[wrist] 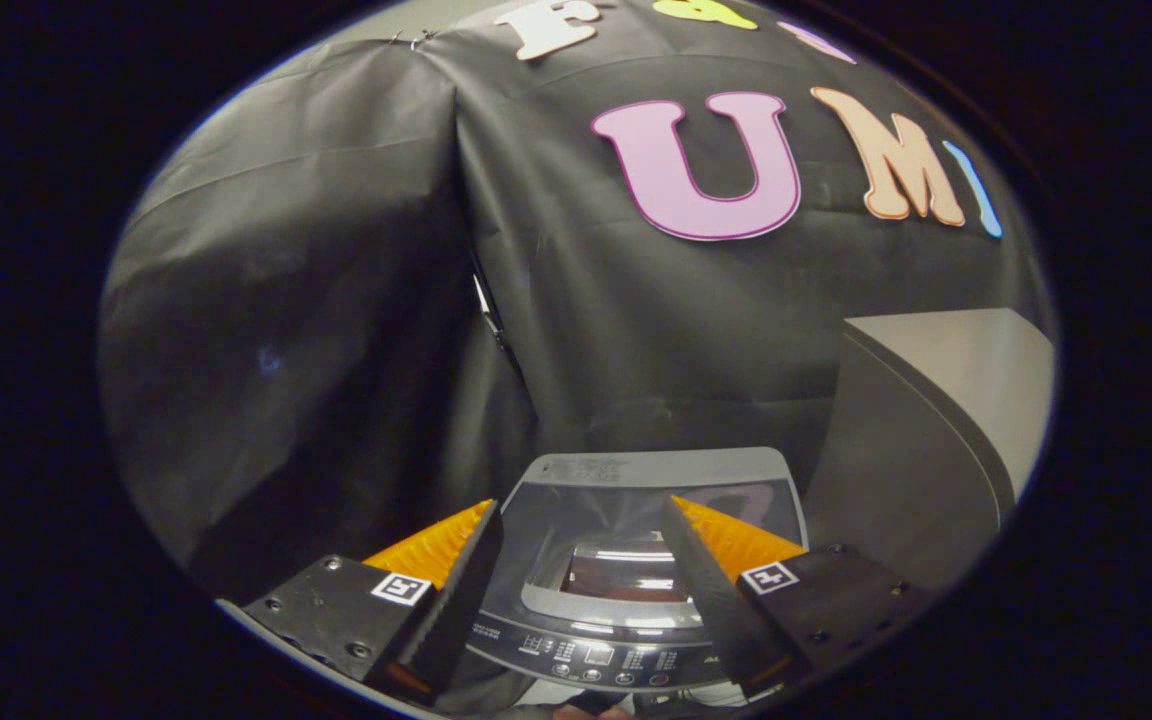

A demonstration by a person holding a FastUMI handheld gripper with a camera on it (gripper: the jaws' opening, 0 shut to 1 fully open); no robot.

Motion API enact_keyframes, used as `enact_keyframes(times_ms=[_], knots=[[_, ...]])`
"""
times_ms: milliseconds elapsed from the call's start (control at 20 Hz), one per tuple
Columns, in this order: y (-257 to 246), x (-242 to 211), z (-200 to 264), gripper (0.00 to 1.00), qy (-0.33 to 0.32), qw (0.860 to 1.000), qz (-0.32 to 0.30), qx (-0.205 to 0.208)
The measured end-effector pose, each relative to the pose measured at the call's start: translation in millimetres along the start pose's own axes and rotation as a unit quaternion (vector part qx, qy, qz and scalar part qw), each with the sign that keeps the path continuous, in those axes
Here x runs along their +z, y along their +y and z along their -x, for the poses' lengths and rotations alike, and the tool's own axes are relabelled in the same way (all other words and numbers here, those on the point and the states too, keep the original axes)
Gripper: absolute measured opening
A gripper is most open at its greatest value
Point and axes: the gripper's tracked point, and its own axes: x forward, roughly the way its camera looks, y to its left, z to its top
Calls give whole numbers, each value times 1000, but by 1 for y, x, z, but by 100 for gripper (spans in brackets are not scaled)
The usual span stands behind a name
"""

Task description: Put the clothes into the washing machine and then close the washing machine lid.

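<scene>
Glare streaks the glass lid (626,545) of the washing machine (636,560), so what lies in the drum under it is hard to make out; only a dim reddish-brown patch shows through the pane, and I cannot tell whether that is clothing or a reflection. The machine's near edge is cut off, and its body below the top panel is hidden. The markings on the control panel (601,660) are too small to make out.

The gripper (581,510) is spread wide, its two fingers well apart with nothing between them and nothing pressed by either one. It hangs above the machine, touching no part of it as far as can be seen. The left finger lies over the machine's left edge and the right finger over the right part of the lid, so the glass pane shows in the gap between them. The control panel sits at the near end, also between the fingers.

The lid lies flat and closed over the drum opening, with a grey band (651,467) at its far end.

To the right of the machine stands a tall grey cabinet (921,440), partly cut off. Wrinkled black cloth (336,300) hangs behind and to the left as the booth's wall.
</scene>
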Motion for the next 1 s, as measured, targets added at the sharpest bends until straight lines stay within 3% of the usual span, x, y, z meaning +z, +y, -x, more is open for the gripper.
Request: enact_keyframes(times_ms=[600,1000], knots=[[-2,28,40,97,-79,997,-17,6],[-4,20,117,96,-132,991,20,-12]])
